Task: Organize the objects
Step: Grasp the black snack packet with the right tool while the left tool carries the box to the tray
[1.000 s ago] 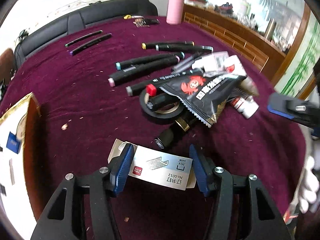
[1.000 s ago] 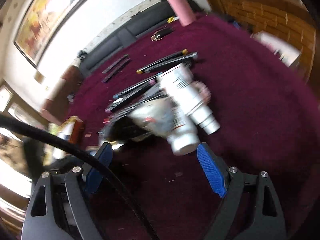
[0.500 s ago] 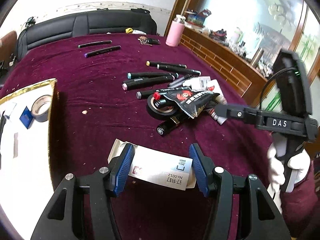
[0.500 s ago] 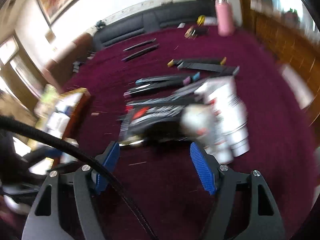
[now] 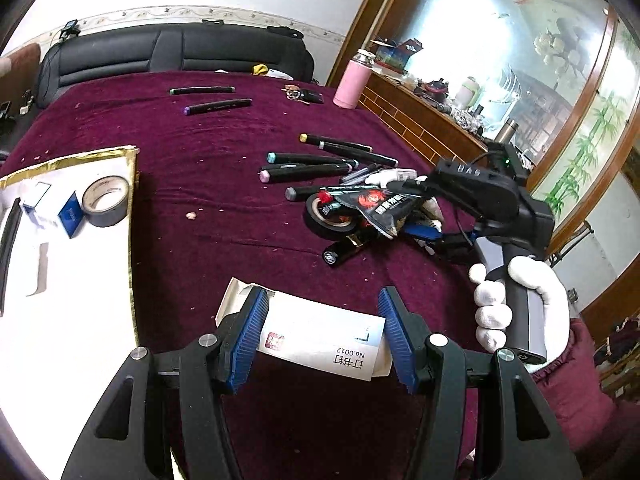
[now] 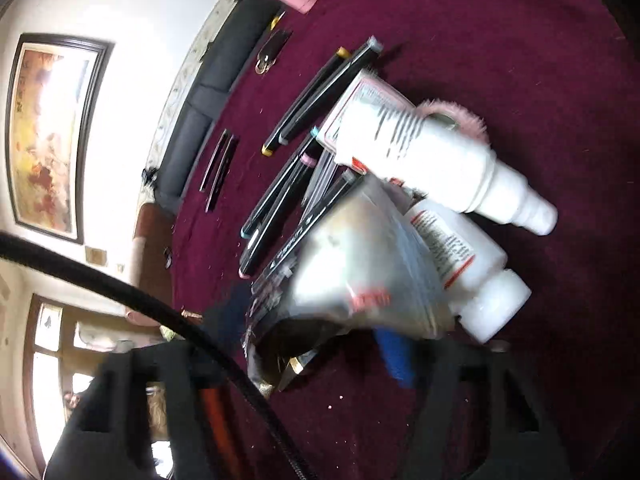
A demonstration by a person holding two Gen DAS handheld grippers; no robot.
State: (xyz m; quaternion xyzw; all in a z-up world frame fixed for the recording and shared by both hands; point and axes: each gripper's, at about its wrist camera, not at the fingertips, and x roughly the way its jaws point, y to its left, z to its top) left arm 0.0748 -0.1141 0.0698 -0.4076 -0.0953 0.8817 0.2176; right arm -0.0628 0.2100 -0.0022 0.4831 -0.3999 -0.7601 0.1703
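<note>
The left gripper is shown pinching a white staple box across its short sides, both blue pads flat against the card; the box is carried clear of the maroon cloth, just right of the gold-edged tray in which a tape roll and small boxes already lie. The box is judged light and stiff, yet crushable; its open end flap, visible at the left pad, may let the contents slide out if the box is tipped, so a level carry is advised.

The right gripper, held in a white-gloved hand, has just been closing on the foil packet at the near edge of the pile. Its blue pads are blurred, and whether they already press on the packet cannot be told. The packet is judged light, limp and slippery; it is best taken at the crimped seam, where the film is doubled. It lies across a black tape ring and against two white bottles, with markers behind. Neighbours may be dragged along when it is lifted.
</note>
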